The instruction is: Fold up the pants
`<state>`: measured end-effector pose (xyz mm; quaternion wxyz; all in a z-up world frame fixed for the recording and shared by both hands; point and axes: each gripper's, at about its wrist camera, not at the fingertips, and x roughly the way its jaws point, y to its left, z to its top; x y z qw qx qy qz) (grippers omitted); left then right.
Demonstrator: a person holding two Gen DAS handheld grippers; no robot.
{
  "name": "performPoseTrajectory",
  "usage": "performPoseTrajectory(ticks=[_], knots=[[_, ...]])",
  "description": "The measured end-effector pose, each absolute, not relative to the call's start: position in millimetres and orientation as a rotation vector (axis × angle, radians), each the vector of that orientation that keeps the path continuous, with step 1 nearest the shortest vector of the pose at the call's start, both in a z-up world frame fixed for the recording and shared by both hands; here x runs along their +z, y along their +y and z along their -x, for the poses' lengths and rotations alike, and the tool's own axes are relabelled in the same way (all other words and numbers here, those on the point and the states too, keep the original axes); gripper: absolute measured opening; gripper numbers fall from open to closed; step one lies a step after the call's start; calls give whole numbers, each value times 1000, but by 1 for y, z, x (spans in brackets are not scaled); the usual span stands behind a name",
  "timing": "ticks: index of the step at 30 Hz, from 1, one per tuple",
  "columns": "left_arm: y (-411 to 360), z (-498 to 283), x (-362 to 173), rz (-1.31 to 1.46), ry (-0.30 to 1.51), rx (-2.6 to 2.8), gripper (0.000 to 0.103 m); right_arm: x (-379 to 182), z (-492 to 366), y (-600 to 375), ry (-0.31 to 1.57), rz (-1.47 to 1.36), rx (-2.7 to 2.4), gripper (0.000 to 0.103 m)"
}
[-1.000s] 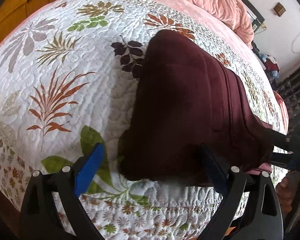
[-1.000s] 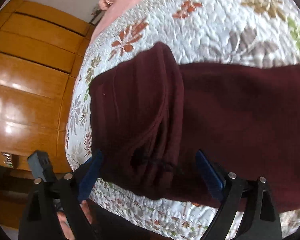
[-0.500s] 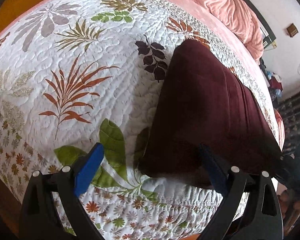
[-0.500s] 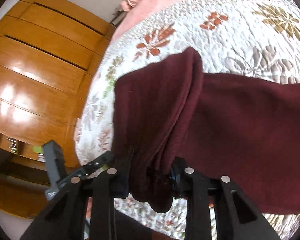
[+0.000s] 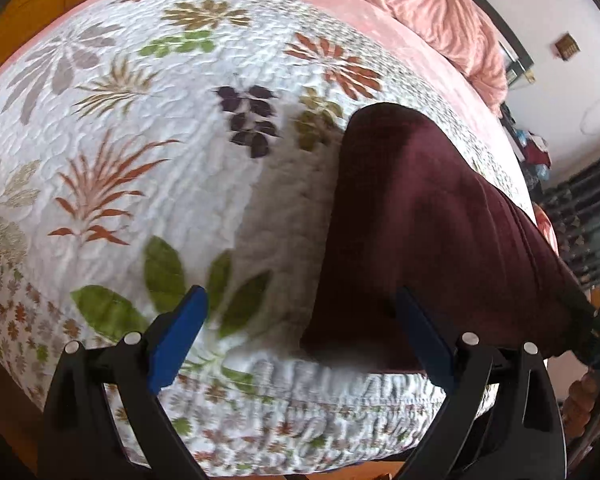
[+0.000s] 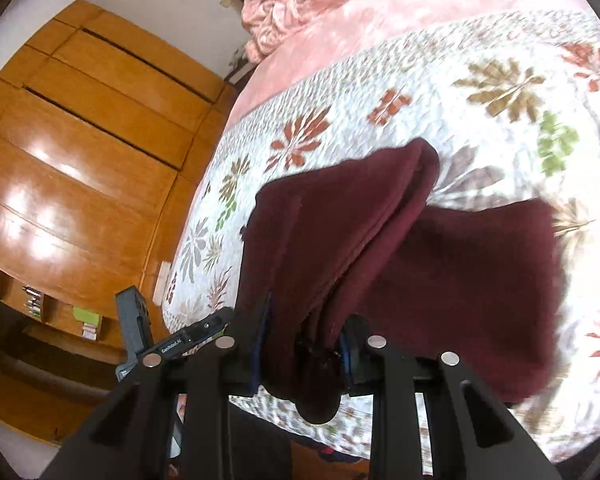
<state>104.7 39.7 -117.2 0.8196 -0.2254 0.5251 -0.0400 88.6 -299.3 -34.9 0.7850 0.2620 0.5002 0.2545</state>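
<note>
Right claw (image 6: 304, 350) has closed within the last second; a second ago its blue pads stood wide either side of the pants (image 6: 440, 280), now they pinch a bunched end of the maroon cloth, which rises as a tent above the quilt (image 6: 480, 120); the rest of the garment trails flat to the right of that pinch. Left claw (image 5: 300, 340) remains spread wide, gripping nothing; its right pad lies over the near corner of the pants (image 5: 420, 220), its left pad over bare quilt (image 5: 140, 160); whether the right pad touches cloth I cannot tell.

Meaning, as judged: one end is secured and lifted, the other corner not yet taken; the fold cannot be carried over until the left claw closes on its corner.

Edges and room, relative to the pants: the near hem of the pants lies just beside the bed's front edge, part of the pinched bunch hanging past it; beyond the pants a broad stretch of bare quilt runs up to the pink blanket (image 5: 440, 12), ample room to lay a fold away from the edge; wooden wardrobe (image 6: 80, 180) stands well apart to the left of the bed.
</note>
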Motion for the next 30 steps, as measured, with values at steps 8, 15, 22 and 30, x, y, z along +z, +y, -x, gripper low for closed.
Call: performPoseTrajectory(ticks=[8,15,22,30], knots=[[-7,-111,-120,395,1147,-160,94,-40,-69,-370,1053,-562,423,28],[-30,-115,-135,345,1185,-170,94,-104,-62,-386,1173,-555,347,28],[-32,-117,-134,330,1188,-157,94,-99,-61,-400,1151,-504,318,58],[-50,-119,-122,270,1175,-179,94,-82,-127,-428,1095,-591,296,68]])
